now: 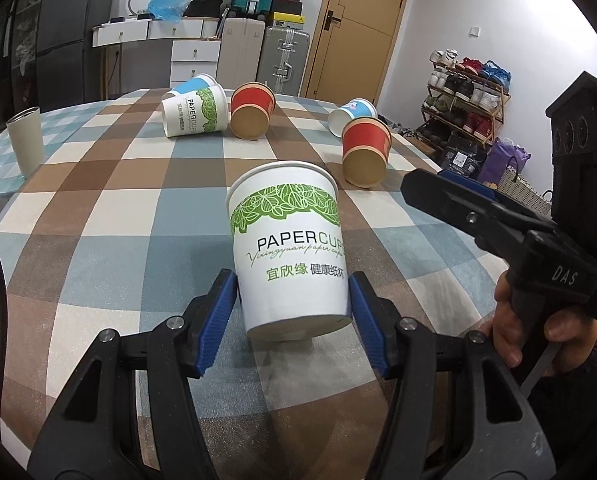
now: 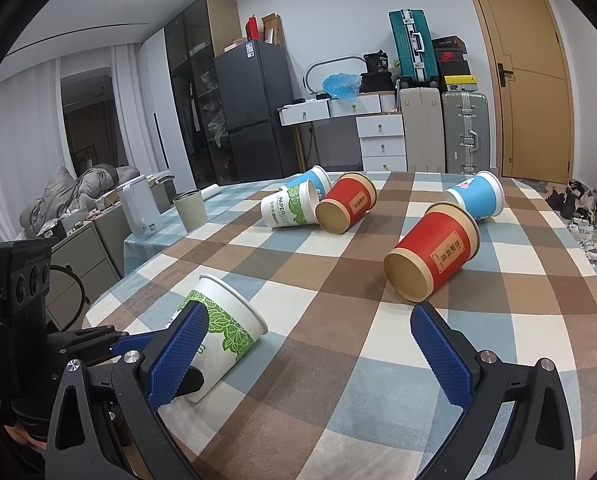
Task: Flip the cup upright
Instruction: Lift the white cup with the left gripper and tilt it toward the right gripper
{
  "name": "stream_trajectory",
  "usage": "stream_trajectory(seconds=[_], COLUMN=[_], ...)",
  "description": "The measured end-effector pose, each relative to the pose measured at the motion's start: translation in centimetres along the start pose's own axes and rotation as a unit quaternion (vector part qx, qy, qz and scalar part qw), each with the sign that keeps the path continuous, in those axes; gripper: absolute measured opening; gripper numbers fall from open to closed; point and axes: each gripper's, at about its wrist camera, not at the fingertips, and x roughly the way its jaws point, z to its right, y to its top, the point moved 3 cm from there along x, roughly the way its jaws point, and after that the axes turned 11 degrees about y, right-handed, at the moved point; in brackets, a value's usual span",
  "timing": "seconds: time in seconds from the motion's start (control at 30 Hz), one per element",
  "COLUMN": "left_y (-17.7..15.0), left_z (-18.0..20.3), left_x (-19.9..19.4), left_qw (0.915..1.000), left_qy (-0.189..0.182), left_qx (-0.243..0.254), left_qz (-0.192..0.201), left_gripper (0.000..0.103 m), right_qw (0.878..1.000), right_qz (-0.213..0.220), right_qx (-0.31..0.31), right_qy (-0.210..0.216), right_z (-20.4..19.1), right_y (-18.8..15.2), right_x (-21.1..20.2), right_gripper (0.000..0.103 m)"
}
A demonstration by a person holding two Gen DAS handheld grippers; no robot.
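Observation:
A white paper cup with green leaves (image 1: 290,248) sits between the blue pads of my left gripper (image 1: 292,316), which is shut on its lower part. The cup is tilted, its mouth away from me and its base just above the checked tablecloth (image 1: 118,200). It also shows in the right wrist view (image 2: 222,332), leaning on the cloth behind my right gripper's left pad. My right gripper (image 2: 310,356) is open and empty, to the right of the cup. It shows from the side in the left wrist view (image 1: 414,188).
Several cups lie on their sides farther back: a white and green one (image 2: 290,210), a red one (image 2: 348,208), a nearer red one (image 2: 434,258) and two blue ones (image 2: 478,196). A grey tumbler (image 1: 26,140) stands upright at the left edge. Suitcases and drawers stand beyond the table.

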Motion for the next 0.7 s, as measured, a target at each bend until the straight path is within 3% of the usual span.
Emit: stream_trajectory(seconds=[0.13, 0.2, 0.27, 0.4, 0.53, 0.7], left_y=[0.2, 0.3, 0.5, 1.0, 1.5, 2.3], left_z=[-0.1, -0.2, -0.5, -0.9, -1.7, -2.7], left_x=[0.1, 0.2, 0.0, -0.6, -1.3, -2.1], left_qw=[1.0000, 0.9999, 0.9998, 0.9993, 0.9988, 0.9976], left_qy=[0.001, 0.006, 0.010, 0.007, 0.009, 0.017], left_qx=[0.008, 0.014, 0.016, 0.023, 0.018, 0.013], left_qz=[-0.001, 0.002, 0.011, 0.028, 0.045, 0.065], left_gripper=[0.057, 0.064, 0.080, 0.085, 0.102, 0.102], right_qw=[1.000, 1.000, 1.000, 1.000, 1.000, 1.000], right_qz=[0.001, 0.001, 0.001, 0.003, 0.002, -0.004], right_qx=[0.002, 0.002, 0.002, 0.007, 0.009, 0.019], right_qy=[0.000, 0.001, 0.001, 0.003, 0.005, 0.009], right_z=[0.0, 0.0, 0.0, 0.1, 0.0, -0.1], right_y=[0.0, -0.1, -0.1, 0.0, 0.1, 0.1], right_x=[0.0, -0.1, 0.0, -0.2, -0.3, -0.1], right_gripper=[0.103, 0.103, 0.103, 0.103, 0.103, 0.103])
